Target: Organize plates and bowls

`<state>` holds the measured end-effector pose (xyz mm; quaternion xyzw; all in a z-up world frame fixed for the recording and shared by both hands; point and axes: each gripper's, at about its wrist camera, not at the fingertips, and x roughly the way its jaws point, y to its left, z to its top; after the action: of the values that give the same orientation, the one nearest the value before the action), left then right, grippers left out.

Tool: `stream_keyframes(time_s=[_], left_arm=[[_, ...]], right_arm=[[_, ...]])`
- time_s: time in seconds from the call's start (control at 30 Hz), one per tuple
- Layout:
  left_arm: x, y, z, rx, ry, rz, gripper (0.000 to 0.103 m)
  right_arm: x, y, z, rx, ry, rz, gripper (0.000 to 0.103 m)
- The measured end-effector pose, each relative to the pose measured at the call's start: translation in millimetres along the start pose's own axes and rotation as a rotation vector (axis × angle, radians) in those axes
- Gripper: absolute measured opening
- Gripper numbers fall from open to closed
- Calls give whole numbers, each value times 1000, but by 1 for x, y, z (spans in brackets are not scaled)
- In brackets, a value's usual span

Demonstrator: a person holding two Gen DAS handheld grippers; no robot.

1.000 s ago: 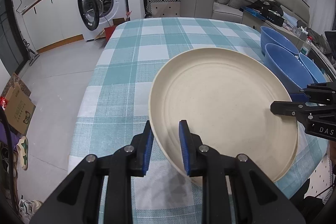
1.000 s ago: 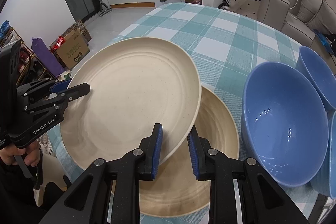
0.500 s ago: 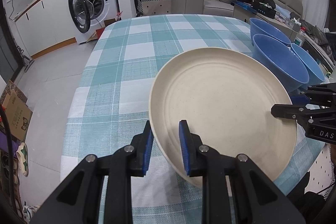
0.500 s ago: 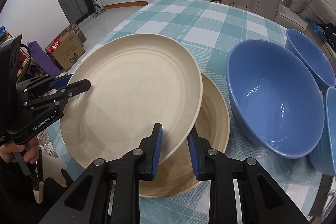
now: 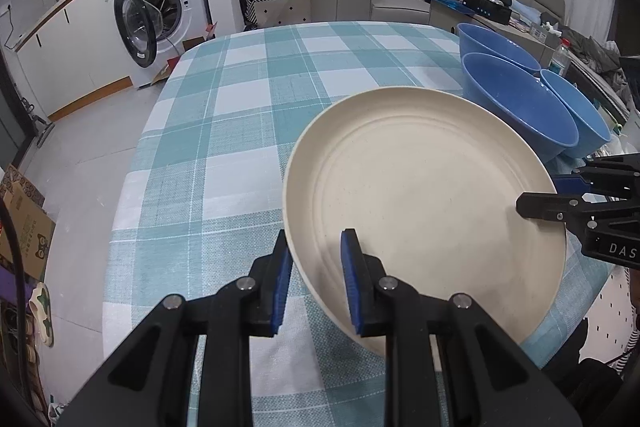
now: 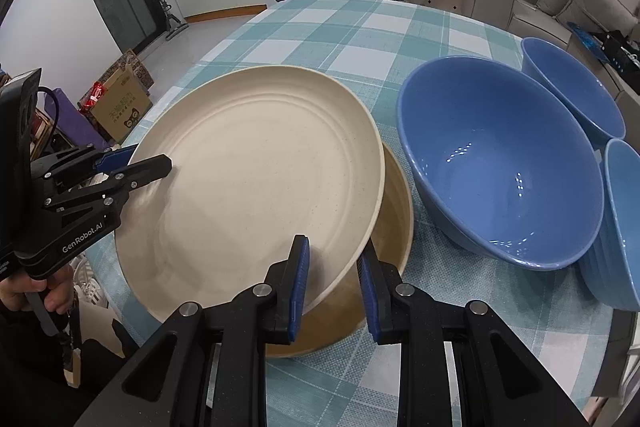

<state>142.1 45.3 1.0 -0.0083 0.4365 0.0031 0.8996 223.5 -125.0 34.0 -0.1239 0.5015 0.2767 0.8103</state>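
Cream plate [image 6: 256, 183] held tilted above tan plate [image 6: 394, 211] on checked table [image 5: 256, 95], beside blue bowls [image 6: 500, 163]. Left gripper [image 5: 316, 263] and right gripper [image 6: 334, 271] both clamped on opposite rims.

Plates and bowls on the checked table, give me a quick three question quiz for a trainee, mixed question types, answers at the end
1. True or false: the cream plate lies flat on the tablecloth.
2. How many blue bowls stand on the table? A) one B) two C) three
3. What lies partly under the cream plate?

Key
1. False: the left gripper and the right gripper clamp its rim on opposite sides and hold it tilted.
2. C
3. A tan plate, resting on the cloth.
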Motion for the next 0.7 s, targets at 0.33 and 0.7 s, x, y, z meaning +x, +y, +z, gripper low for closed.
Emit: stream_keyframes(time_s=[0.33,0.7], left_arm=[[5,-9,3,24,9,-15,22],[12,-16,4,45,27,-19,22]], right_arm=[[-2,-7,-6,6,9,-26,25],[2,-13,-8,-6,36,-43,25]])
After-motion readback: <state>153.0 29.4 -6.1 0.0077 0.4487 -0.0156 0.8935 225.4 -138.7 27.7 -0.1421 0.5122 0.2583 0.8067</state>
